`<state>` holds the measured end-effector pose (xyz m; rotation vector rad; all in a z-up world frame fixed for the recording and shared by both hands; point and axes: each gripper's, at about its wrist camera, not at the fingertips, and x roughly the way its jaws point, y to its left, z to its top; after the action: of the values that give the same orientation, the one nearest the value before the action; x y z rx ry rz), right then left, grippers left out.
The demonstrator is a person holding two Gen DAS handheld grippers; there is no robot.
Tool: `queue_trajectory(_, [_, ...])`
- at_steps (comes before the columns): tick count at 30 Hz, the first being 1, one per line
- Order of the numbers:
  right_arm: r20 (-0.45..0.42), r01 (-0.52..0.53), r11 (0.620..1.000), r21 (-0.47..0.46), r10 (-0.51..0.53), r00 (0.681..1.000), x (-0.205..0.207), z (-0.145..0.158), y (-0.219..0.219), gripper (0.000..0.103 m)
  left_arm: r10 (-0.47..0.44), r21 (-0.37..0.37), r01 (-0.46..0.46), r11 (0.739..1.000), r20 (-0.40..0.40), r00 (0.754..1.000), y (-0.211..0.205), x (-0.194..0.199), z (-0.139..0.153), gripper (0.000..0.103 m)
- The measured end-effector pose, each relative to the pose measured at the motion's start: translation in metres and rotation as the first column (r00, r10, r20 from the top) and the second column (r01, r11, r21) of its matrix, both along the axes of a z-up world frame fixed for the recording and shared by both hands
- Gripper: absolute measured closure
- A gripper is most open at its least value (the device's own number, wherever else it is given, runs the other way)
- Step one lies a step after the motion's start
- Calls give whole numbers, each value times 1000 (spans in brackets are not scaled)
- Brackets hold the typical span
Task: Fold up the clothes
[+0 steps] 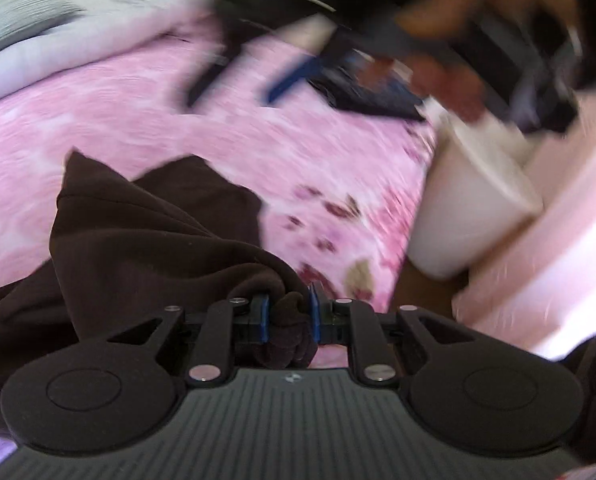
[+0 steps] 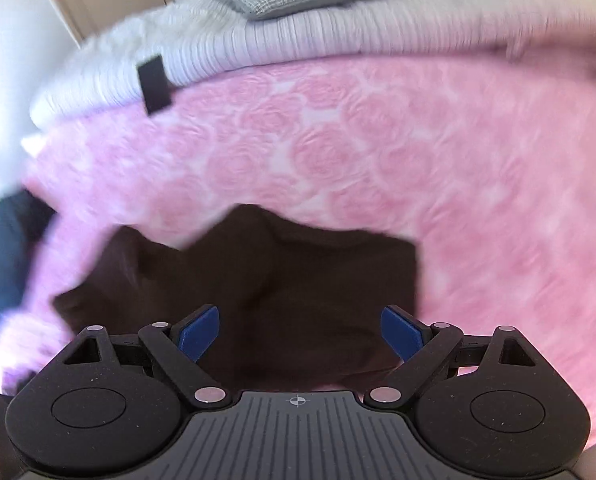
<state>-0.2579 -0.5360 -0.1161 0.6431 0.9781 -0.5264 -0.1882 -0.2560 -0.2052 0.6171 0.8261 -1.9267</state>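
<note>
Fold barely begun | dark brown garment (image 2: 258, 280) lies rumpled near the pink bed's (image 2: 378, 140) front edge | left claw (image 1: 289, 312) pinches a bunched edge | right claw (image 2: 300, 332) wide, empty above it | folding remains.

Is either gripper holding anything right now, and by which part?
The left gripper is shut on a bunched fold of the dark brown garment. The right gripper holds nothing; its jaws stand open above the cloth.
</note>
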Motion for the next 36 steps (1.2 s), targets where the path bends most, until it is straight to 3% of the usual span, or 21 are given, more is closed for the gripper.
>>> queue_trajectory(6, [10,-102,988,119,102,995,14,-45,3,12,-126,11,126,992,144,982,21,-64,-12,88])
queue_trajectory(12, [-86,-12,965,260,36,996,15,-109,-2,12,-210,65,201,977,177,962,40,-74,-15,87])
queue_trajectory(13, [-92,-2,964,266,27,995,12,-113,-3,23,-221,74,211,975,181,958,42,-73,-16,86])
queue_trajectory(14, [-93,3,965,264,23,995,8,-115,-4,58,-230,86,218,972,183,956,41,-71,-16,85])
queue_trajectory(16, [-98,7,971,238,17,995,-3,-111,-7,89,-250,103,235,967,180,951,40,-63,-14,85])
queue_trajectory(17, [-95,14,975,221,7,995,-11,-105,-9,97,-261,108,245,964,175,949,40,-58,-11,83])
queue_trajectory(24, [-146,117,990,78,-104,984,-84,-63,-26,100,-286,134,268,954,137,948,48,12,8,72])
queue_trajectory(28, [-227,182,983,-2,-178,957,-119,-49,-20,100,-222,146,191,971,238,945,37,70,1,70])
queue_trajectory(31, [-263,202,977,-60,-211,941,-132,-38,-9,100,-194,124,164,979,300,934,9,97,-8,68])
queue_trajectory(32, [-269,209,974,-87,-225,936,-135,-33,-6,100,-186,115,157,981,316,930,-2,105,-11,63])
queue_trajectory(36, [-264,270,948,-170,-308,914,-153,-9,-5,100,-161,86,142,986,294,942,-72,119,-26,51])
